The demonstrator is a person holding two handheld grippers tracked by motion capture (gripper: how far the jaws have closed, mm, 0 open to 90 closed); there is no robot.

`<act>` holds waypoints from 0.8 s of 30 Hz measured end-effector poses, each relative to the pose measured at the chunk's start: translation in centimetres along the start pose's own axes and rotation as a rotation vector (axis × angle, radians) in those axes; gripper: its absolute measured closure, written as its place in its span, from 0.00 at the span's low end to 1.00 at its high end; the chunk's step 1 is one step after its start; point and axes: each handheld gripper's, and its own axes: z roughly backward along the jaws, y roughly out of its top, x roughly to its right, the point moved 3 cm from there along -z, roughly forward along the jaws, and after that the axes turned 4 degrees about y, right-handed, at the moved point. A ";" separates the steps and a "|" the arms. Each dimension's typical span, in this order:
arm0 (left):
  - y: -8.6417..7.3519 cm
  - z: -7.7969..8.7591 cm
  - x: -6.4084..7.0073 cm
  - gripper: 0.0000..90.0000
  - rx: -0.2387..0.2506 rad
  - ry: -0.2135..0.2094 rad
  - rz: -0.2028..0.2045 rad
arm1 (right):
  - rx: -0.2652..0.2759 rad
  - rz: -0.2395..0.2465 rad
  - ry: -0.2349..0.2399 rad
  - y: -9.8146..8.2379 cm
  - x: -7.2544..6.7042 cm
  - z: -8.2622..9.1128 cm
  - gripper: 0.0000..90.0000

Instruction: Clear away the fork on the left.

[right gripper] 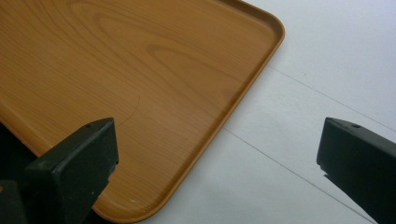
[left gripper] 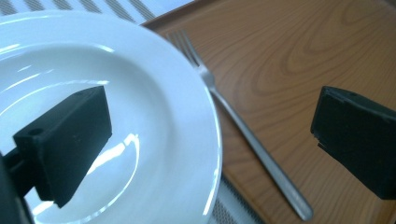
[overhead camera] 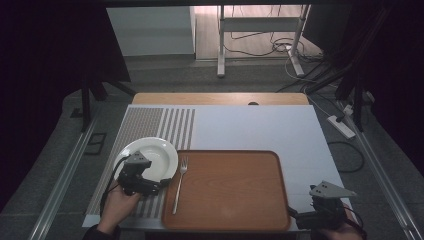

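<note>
Nearest, at the bottom left of the high view: left hand (overhead camera: 116, 206) wrapped around the rear of the left hand-held gripper (overhead camera: 161, 184), forearm coming in from the lower edge, wrist angled so the tool points right and slightly away, toward the fork. Jaws spread wide, nothing between the pads. Seen along those jaws in the left gripper view (left gripper: 210, 135): one black jaw hanging over the bowl of the white plate (left gripper: 154, 116), the other over the wooden tray (left gripper: 299, 56), with the plate's near rim and the fork (left gripper: 243, 128) in the gap between.

At the bottom right of the high view: right hand-held gripper (overhead camera: 292, 212) held low at the tray's near right corner, grey three-cornered plate on top, right hand (overhead camera: 342, 232) barely showing at the frame edge. Jaws wide apart and empty here too; in the right gripper view (right gripper: 217, 154), one jaw over the tray's corner, the other over the white desk (right gripper: 327, 70).

A little farther in: fork lying on the left edge of the tray (overhead camera: 230, 187), handle toward the person, tines pointing away, just beside the plate. Plate (overhead camera: 155, 152) resting on the striped part of the desk (overhead camera: 250, 127), left of the tray, close against the tray's far left corner. Whether the plate's rim touches the tray cannot be told.
</note>
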 end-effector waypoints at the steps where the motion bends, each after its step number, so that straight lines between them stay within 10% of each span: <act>1: -0.2 0.2 -0.1 0.00 0.002 0.000 0.003 | 0.000 -0.001 -0.001 0.0 0.0 0.0 0.00; 24: -4.7 4.2 -0.9 0.00 0.036 0.044 0.074 | 0.014 -0.016 -0.026 0.0 0.2 0.1 0.00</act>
